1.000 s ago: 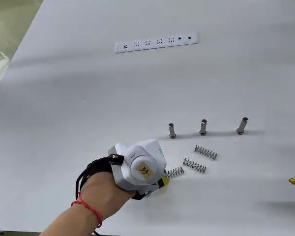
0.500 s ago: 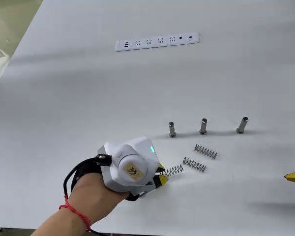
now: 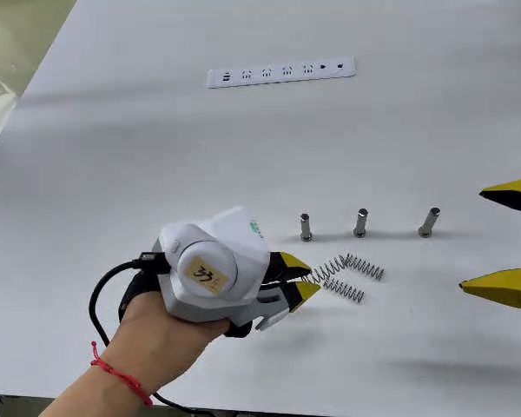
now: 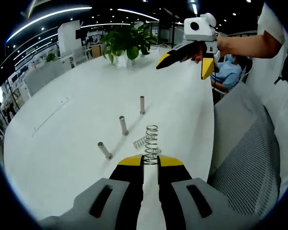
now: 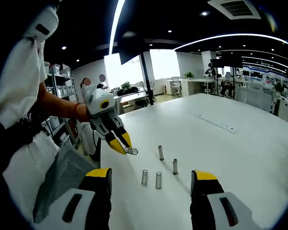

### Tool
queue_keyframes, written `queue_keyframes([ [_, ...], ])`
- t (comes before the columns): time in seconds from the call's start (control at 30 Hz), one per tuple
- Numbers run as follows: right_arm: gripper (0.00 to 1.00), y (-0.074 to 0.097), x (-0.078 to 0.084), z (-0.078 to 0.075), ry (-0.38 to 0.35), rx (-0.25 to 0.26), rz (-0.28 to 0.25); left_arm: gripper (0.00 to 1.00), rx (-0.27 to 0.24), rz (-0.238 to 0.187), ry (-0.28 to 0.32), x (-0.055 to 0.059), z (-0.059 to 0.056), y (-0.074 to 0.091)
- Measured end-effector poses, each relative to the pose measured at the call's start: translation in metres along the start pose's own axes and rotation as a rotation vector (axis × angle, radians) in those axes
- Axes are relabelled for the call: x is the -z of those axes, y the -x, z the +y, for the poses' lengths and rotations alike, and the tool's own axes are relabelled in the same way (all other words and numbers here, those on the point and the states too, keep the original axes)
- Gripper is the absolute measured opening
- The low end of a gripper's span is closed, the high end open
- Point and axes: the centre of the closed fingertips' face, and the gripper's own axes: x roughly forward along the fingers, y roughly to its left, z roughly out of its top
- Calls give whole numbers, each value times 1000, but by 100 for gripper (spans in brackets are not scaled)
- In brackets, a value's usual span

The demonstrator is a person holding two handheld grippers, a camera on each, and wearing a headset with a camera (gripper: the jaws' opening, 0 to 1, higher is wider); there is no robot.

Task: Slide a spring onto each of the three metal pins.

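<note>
Plant beyond; left tongs pinch spring.

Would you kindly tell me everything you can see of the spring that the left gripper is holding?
The spring is a slim, silvery bare-metal coil with open, evenly spaced turns. The left gripper pinches one end between its yellow-tipped jaws, and the rest sticks out free beyond the tips. In the right gripper view it is lifted clear of the white table, apart from the two springs lying there.
</note>
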Motion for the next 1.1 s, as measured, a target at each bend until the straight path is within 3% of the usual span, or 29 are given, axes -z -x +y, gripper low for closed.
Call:
queue_keyframes([
  [0.03, 63, -2, -4, 2, 9, -3, -19, 7, 1, -17, 5, -5, 0, 0],
  [0.13, 55, -11, -16, 10, -54, -18, -61, 7, 5, -57, 15, -17, -2, 2],
  [0.33, 36, -28, -31, 13, -166, -49, -151, 7, 11, -104, 15, -33, -6, 2],
  [0.53, 29, -42, -26, 17, -202, -62, -141, 7, 19, -143, 18, -44, -9, 1],
  [0.8, 22, -43, -28, 16, -257, -74, -161, 7, 31, -189, 24, -55, -12, 5],
  [1.1, 17, -44, -33, 21, -285, -100, -178, 7, 41, -211, 15, -62, -15, 6],
])
